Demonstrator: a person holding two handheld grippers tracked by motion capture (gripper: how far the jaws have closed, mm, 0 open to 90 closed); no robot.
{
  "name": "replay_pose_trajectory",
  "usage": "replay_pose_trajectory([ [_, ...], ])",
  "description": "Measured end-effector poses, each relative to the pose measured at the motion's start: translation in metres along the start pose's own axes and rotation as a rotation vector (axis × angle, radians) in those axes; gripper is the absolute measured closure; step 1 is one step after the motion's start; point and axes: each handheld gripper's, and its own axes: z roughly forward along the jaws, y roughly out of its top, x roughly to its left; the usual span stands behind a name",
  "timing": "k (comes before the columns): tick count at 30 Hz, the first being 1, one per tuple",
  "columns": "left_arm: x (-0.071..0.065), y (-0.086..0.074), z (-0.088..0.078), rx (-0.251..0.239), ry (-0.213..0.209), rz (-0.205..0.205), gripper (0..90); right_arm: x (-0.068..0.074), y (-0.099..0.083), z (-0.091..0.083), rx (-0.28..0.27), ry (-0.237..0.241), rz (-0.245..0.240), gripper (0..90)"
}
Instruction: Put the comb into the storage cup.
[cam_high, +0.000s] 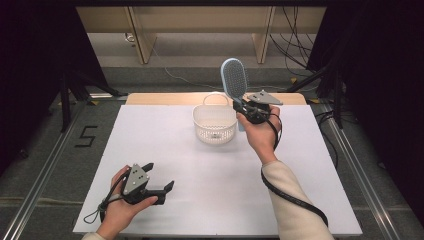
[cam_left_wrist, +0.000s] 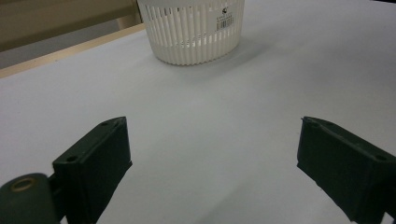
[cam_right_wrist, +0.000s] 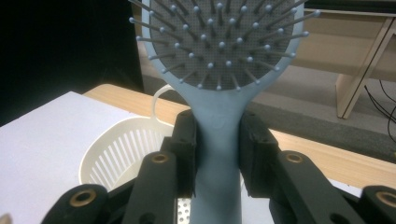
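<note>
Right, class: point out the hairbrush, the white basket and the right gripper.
hairbrush (cam_high: 234, 77), high view, on the bristle pad.
white basket (cam_high: 214, 131), high view, on the slatted front wall.
right gripper (cam_right_wrist: 217, 154), right gripper view, between the pads clamping the handle.

the white table (cam_high: 210, 200) lies bare across its whole near half and down its left side, so a hand could sweep there freely. the 1 thing standing on it is the white slatted basket (cam_high: 215, 124), toward the far middle, its thin handle loop rising at the back. the right gripper (cam_high: 244, 108) hangs just beside the basket's right rim, clamped on the blue hairbrush (cam_high: 235, 79), which stands up above that side. the left gripper (cam_high: 161, 178), jaws wide, sits at the near left corner, well apart from the basket, bare surface between them.
</note>
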Motion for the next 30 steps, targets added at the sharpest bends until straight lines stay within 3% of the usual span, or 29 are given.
replay_pose_trajectory([
  [30, 0.0006, 0.0, 0.0, 0.001, 0.0, 0.001, 9.1, 0.0048, 0.009, 0.0098, -0.005, 0.006, -0.001, 70.5],
])
